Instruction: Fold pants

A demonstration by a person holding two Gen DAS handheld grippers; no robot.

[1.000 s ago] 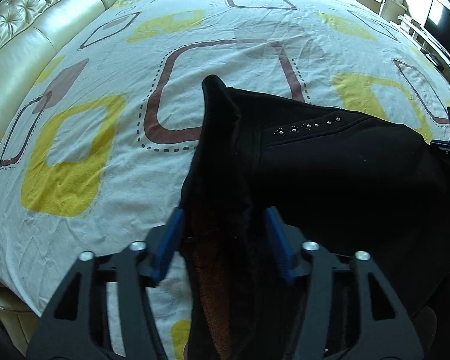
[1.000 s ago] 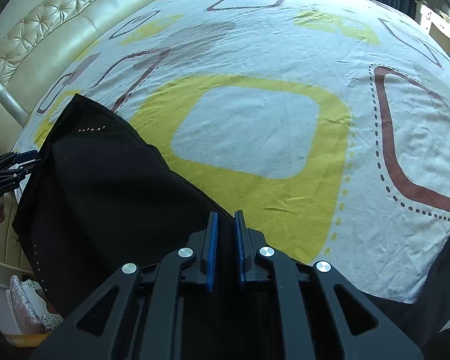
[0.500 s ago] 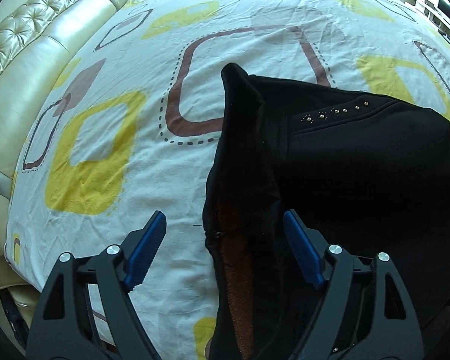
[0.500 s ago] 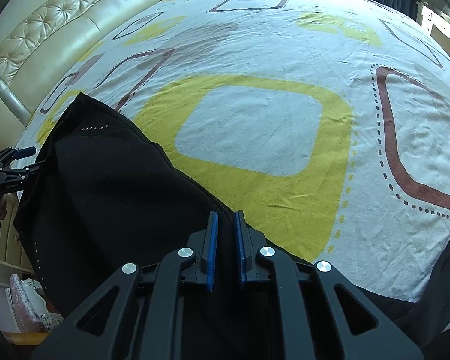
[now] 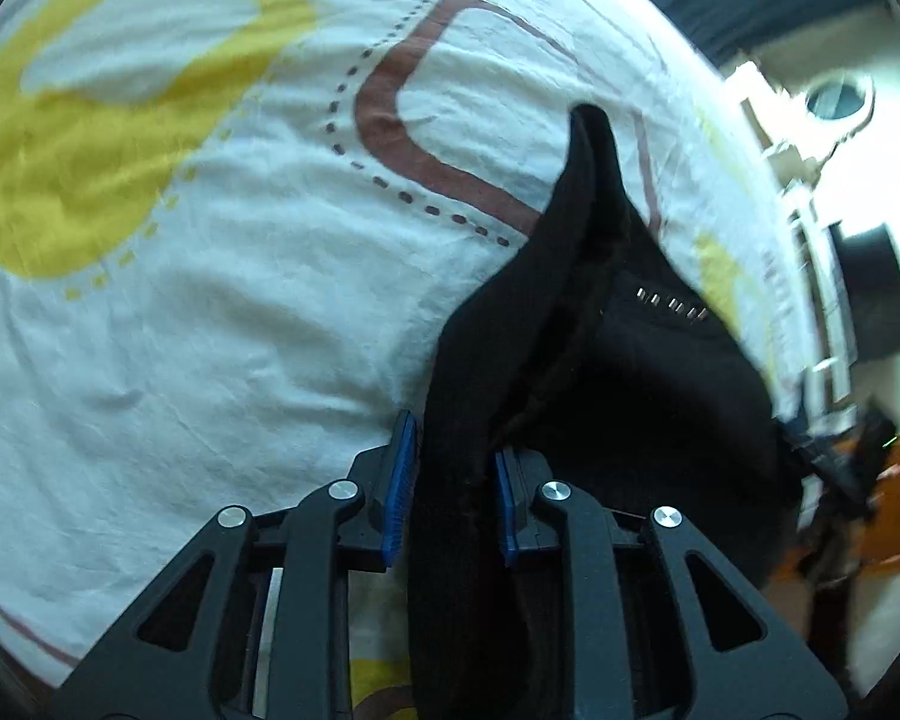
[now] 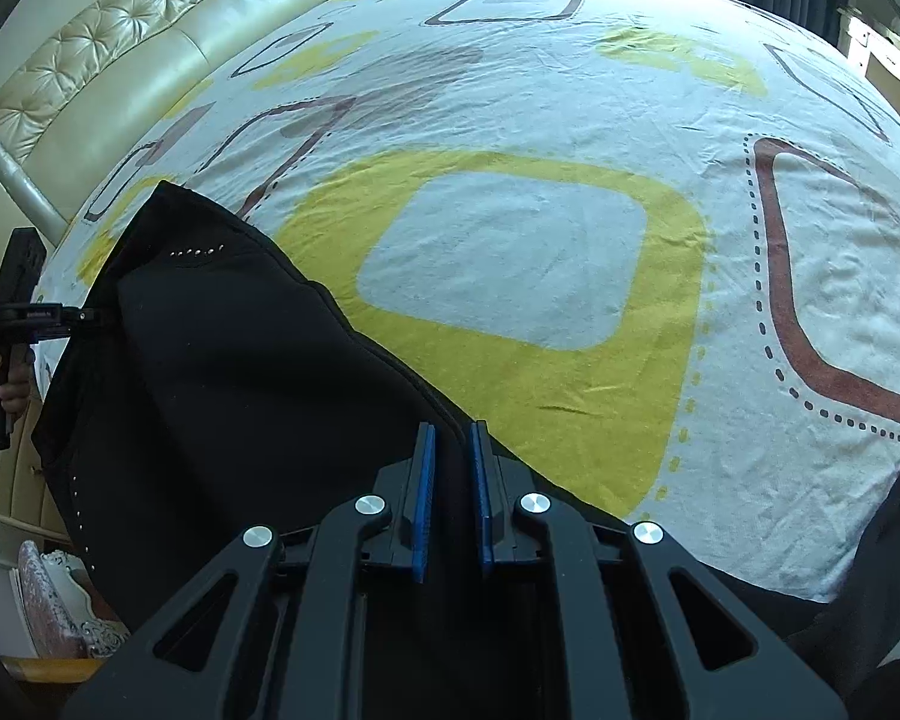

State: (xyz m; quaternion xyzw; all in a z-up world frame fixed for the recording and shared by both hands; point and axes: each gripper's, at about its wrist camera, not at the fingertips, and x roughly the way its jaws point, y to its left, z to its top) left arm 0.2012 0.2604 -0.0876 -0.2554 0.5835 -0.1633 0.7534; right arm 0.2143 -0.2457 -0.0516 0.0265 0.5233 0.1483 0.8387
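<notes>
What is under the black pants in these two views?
The patterned bedsheet shows all around the black pants and runs under their edge. Whatever else lies beneath is covered by the cloth.

The black fleece-lined pants (image 5: pixel 660 372) with small metal studs hang bunched, one thick edge between the left hand-held gripper (image 5: pixel 450 480) pads.

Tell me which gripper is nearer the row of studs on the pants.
Left. The left gripper grips the pants just below the row of studs; the right gripper holds the far edge.
</notes>
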